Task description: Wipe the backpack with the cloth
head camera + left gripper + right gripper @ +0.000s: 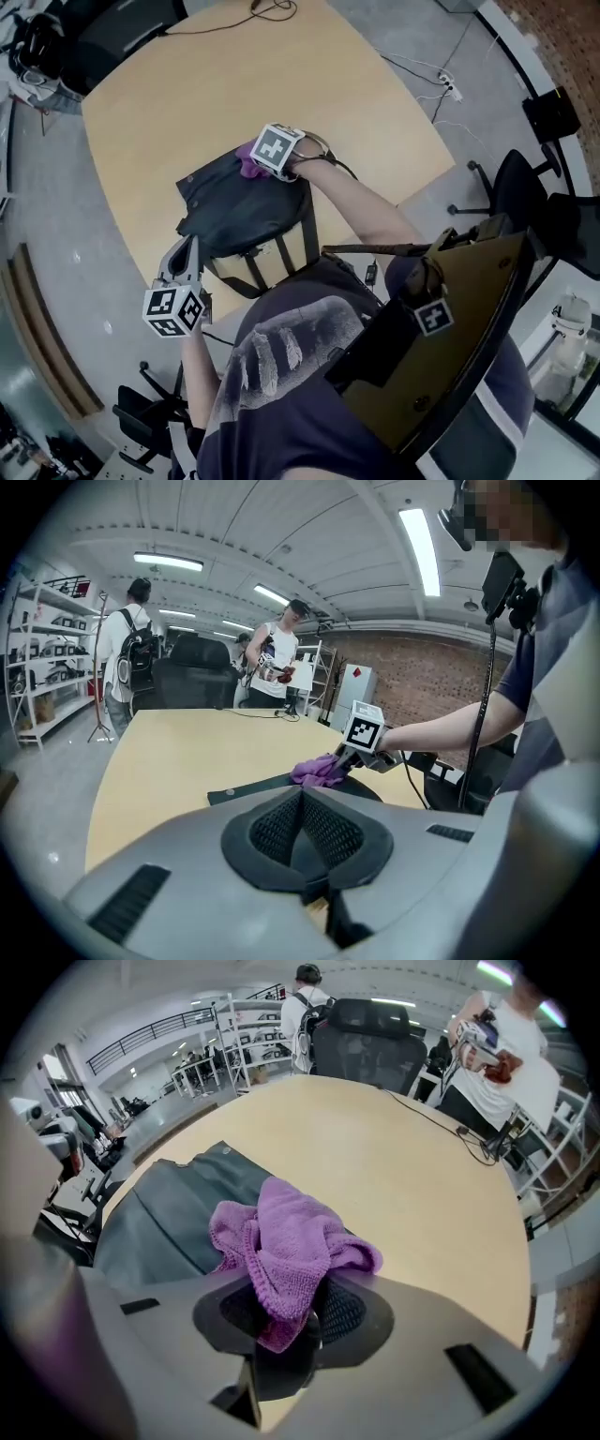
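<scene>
A black backpack lies flat on the wooden table near its front edge, straps trailing toward me. My right gripper rests over the backpack's far end, shut on a crumpled purple cloth that bulges out past the jaws onto the dark fabric. The cloth shows beside the marker cube. My left gripper is at the backpack's near left corner, jaws shut with dark backpack fabric between them. From that side I see the backpack, the cloth and the right gripper.
A black cable runs over the table's far end. Office chairs stand to the right and one at the table's far side. People stand beyond the table near shelves.
</scene>
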Motion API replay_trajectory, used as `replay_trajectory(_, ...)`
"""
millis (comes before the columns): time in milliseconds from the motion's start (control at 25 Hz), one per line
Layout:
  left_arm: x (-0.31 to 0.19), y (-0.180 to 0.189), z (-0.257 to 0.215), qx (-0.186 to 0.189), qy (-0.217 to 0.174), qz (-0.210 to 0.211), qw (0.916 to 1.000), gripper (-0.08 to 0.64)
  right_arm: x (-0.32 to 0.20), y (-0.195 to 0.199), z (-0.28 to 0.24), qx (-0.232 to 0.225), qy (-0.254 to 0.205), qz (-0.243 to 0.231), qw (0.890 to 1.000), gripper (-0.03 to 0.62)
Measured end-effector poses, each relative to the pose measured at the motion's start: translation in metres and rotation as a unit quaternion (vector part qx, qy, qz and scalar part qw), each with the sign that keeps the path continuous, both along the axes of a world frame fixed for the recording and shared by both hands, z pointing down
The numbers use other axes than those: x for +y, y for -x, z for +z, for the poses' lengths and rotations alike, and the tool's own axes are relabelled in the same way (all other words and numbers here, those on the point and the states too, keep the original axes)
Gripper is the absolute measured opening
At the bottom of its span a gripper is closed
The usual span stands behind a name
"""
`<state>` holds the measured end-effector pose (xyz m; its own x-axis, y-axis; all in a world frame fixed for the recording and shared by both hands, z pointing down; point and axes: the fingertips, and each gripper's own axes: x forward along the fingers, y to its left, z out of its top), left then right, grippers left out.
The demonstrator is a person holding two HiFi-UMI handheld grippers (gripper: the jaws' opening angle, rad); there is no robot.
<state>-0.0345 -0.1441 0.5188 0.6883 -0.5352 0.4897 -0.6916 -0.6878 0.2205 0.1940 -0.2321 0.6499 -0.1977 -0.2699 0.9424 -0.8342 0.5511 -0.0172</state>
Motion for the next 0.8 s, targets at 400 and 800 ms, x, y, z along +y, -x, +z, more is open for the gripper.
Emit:
replay_trajectory(400, -0.001, -0.022, -0.027, -0.005, -0.027, 0.026, 0.9993, 0.008, 0.004, -0.067, -0.011, 0.037, -0.011, 0.049, 0.998, 0.109)
replay_trajectory(800, 0.006, -0.019, -0.016, 0.011, -0.020, 0.031, 0.9993, 0.008, 0.049, -0.093, -0.049, 0.021, -0.027, 0.096, 0.995, 0.109)
